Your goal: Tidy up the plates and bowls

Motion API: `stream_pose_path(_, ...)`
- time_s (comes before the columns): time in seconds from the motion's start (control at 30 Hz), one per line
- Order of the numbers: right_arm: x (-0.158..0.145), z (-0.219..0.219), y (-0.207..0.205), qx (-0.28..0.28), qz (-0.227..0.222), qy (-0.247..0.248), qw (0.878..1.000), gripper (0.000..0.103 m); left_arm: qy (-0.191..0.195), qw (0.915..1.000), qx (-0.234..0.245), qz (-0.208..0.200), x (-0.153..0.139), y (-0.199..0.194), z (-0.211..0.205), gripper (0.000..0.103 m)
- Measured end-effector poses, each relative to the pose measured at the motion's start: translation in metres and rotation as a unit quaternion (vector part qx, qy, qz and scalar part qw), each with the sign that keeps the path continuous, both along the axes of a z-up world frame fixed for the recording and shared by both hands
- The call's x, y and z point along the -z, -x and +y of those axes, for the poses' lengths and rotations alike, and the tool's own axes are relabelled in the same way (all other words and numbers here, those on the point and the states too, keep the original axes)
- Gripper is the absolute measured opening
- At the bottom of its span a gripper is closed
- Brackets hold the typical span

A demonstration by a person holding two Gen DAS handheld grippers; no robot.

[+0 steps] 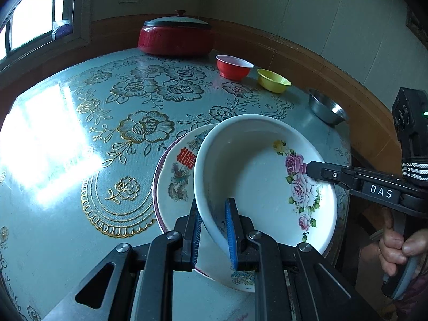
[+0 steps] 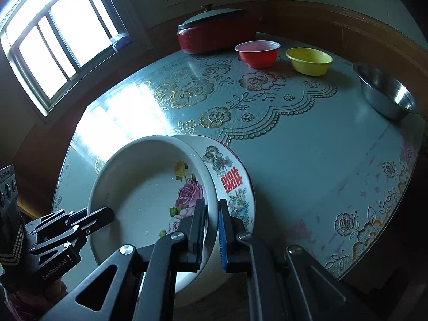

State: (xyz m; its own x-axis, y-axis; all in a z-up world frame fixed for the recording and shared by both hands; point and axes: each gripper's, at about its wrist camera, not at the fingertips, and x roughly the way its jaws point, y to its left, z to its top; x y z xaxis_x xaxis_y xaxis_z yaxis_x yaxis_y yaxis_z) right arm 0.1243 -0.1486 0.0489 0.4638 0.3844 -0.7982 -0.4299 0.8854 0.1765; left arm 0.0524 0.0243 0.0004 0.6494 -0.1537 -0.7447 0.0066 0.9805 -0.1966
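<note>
A white deep plate with pink roses (image 1: 254,171) (image 2: 144,187) sits tilted over a plate with a red double-happiness sign (image 1: 176,176) (image 2: 232,179) on the table. My left gripper (image 1: 212,230) is shut on the rose plate's near-left rim. My right gripper (image 2: 212,230) is shut on the opposite rim, by the roses; it also shows in the left wrist view (image 1: 313,169). The left gripper shows in the right wrist view (image 2: 107,215). A red bowl (image 1: 233,67) (image 2: 258,53), a yellow bowl (image 1: 272,80) (image 2: 309,60) and a steel bowl (image 1: 326,109) (image 2: 385,93) stand at the far right.
A red lidded pot (image 1: 175,36) (image 2: 211,33) stands at the table's far edge by the wall. The table (image 1: 67,139) has a glossy floral cover with strong window glare on the left. The two plates lie near the table's front right edge.
</note>
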Motion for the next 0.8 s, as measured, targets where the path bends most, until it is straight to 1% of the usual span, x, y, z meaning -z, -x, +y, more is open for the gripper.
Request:
stream_pose_path(0.33,0.004,0.002,-0.003,0.009,-0.002,0.018,1.000,0.008,-0.009,0.9999,0.011,0.007,0.007,-0.006,0.001,0.017)
stream_pose_path(0.43,0.006,0.006,-0.001,0.008,-0.011,0.041,0.999,0.009,-0.006,0.9999,0.013,0.007,0.008,-0.007,0.002,0.018)
stream_pose_path(0.53,0.006,0.012,0.003,0.002,-0.029,0.069,0.997,0.010,-0.009,0.9999,0.014,0.005,0.009,-0.008,0.002,0.018)
stream_pose_path(0.7,0.006,0.017,0.006,0.002,-0.046,0.095,0.994,0.011,-0.010,0.9998,0.015,0.004,0.010,-0.009,0.003,0.018)
stream_pose_path(0.8,0.005,0.018,0.005,0.007,-0.050,0.097,0.994,0.011,-0.013,0.9998,0.014,0.003,0.010,-0.009,0.002,0.018)
